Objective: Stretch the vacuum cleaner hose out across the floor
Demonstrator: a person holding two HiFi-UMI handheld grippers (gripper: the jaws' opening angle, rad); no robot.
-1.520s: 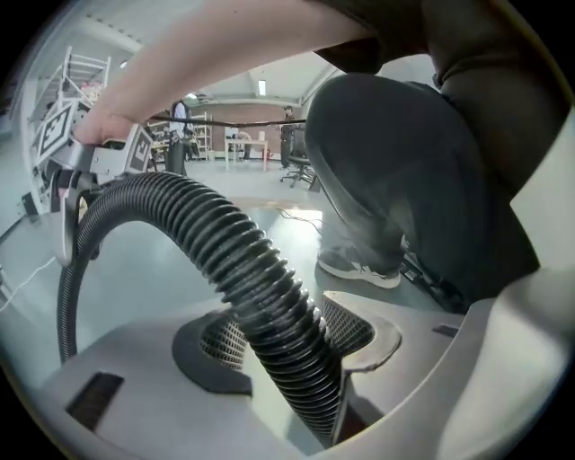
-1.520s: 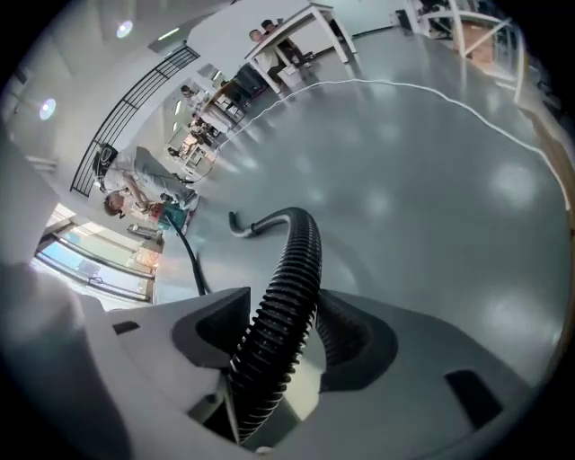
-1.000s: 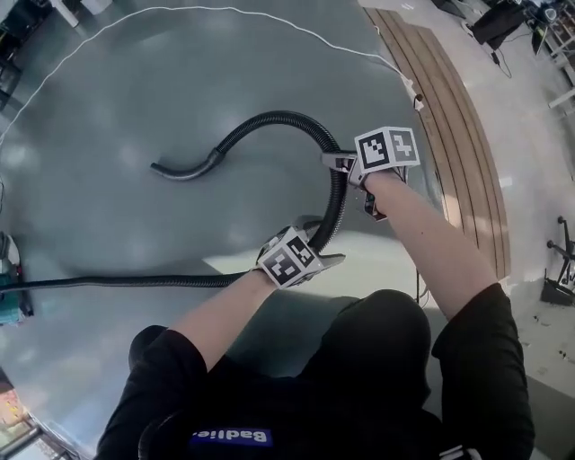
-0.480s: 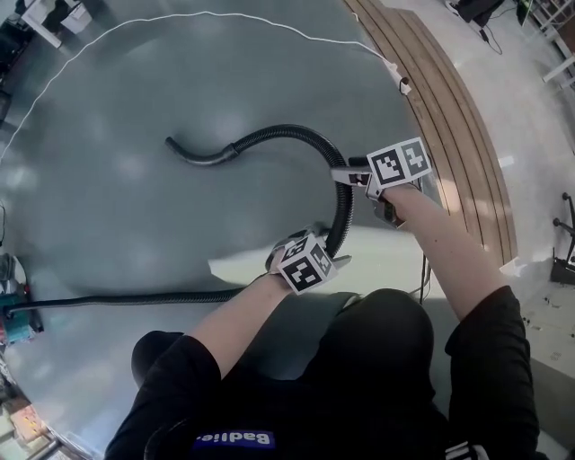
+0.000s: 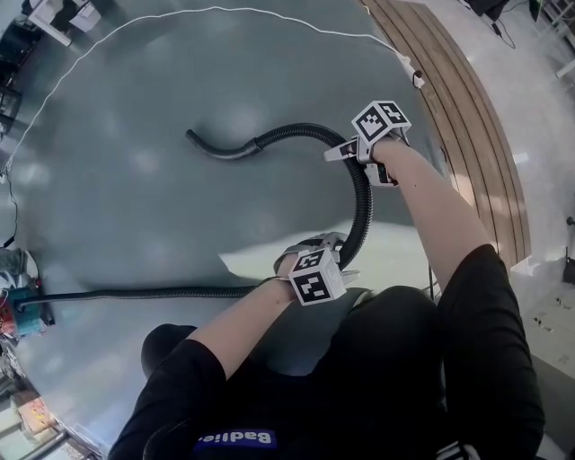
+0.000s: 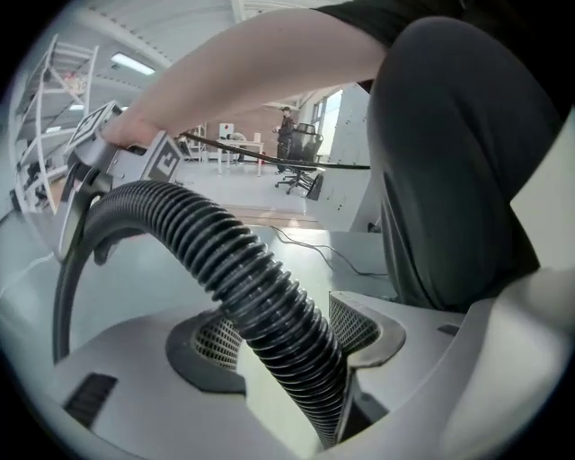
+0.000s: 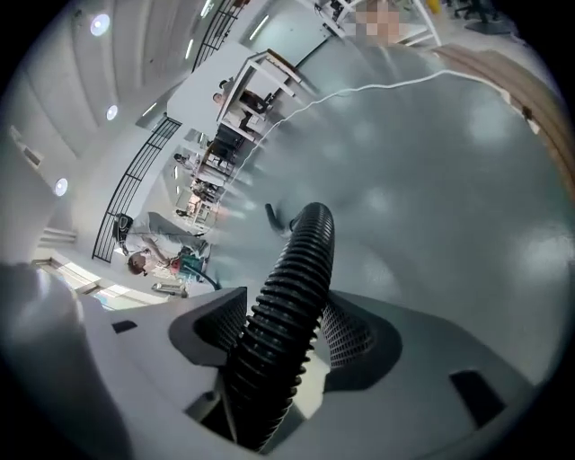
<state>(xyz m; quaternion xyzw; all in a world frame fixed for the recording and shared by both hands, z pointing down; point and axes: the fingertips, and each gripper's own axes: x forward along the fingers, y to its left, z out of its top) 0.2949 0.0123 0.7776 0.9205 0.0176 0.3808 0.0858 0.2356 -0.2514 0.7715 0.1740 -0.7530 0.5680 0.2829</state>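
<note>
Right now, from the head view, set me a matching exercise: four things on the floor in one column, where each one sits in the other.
Things:
1. hose end
2. white cable
3. wooden planks
4. teal machine

Places:
A. low at the left edge
B. arcing along the top
C. upper right, running diagonally
D. in the open, up and left of centre

Pairs: 1-D, 2-B, 3-C, 4-A

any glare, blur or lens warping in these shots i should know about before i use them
Head view: sharp, with soft glare blotches on the grey floor and a brighter patch beside the hose. Left gripper view: heavy fisheye with dark corners; the hose is crisp, the room behind bows. Right gripper view: same fisheye, floor glare, background small and soft.
</note>
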